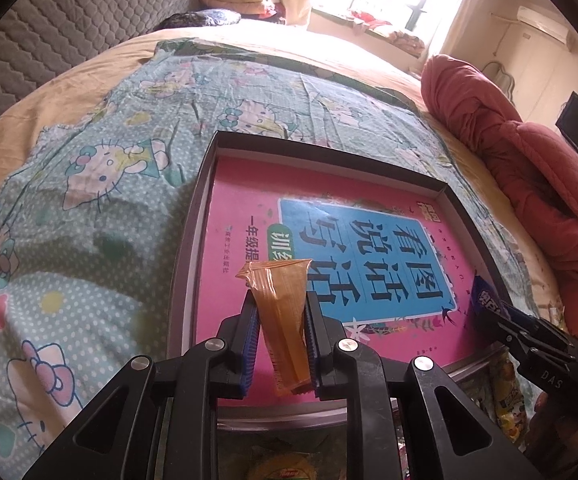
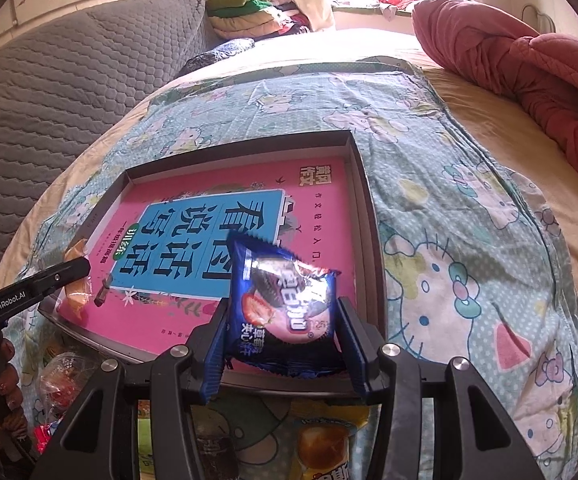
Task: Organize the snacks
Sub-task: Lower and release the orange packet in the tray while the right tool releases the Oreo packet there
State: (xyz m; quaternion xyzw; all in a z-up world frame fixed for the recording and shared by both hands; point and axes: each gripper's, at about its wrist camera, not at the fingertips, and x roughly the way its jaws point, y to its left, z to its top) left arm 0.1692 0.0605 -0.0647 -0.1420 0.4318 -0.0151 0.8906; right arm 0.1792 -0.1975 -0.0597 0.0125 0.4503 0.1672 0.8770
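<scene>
From the left wrist, the left gripper is clenched on an orange snack packet, a slim translucent wrapper with a crimped top edge, standing nearly upright between the blue pads. It hangs over the near part of the tray, a shallow dark-rimmed box lying on the bed. Inside the tray lies a pink book with a blue panel of large Chinese characters, seen upside down from here. At the tray's right edge the right gripper reaches in with a blue packet; "DAS" is moulded on its black body. Around the tray spreads a teal cartoon-cat sheet, and a red quilt is bunched well to the tray's right. More snacks lie just below the tray's near rim, partly hidden by the gripper.

From the right wrist, the right gripper is grasping a blue cookie packet, glossy, printed with dark sandwich cookies, a strawberry and white Chinese lettering. The packet sits over the tray's near right corner, above the pink book. At the tray's left edge the left gripper, marked "GenRobot.AI", holds the orange snack packet. A yellow snack bag and a clear-wrapped red sweet lie on the sheet just below the tray's near rim. A grey quilted headboard stands beyond the tray's left side.
</scene>
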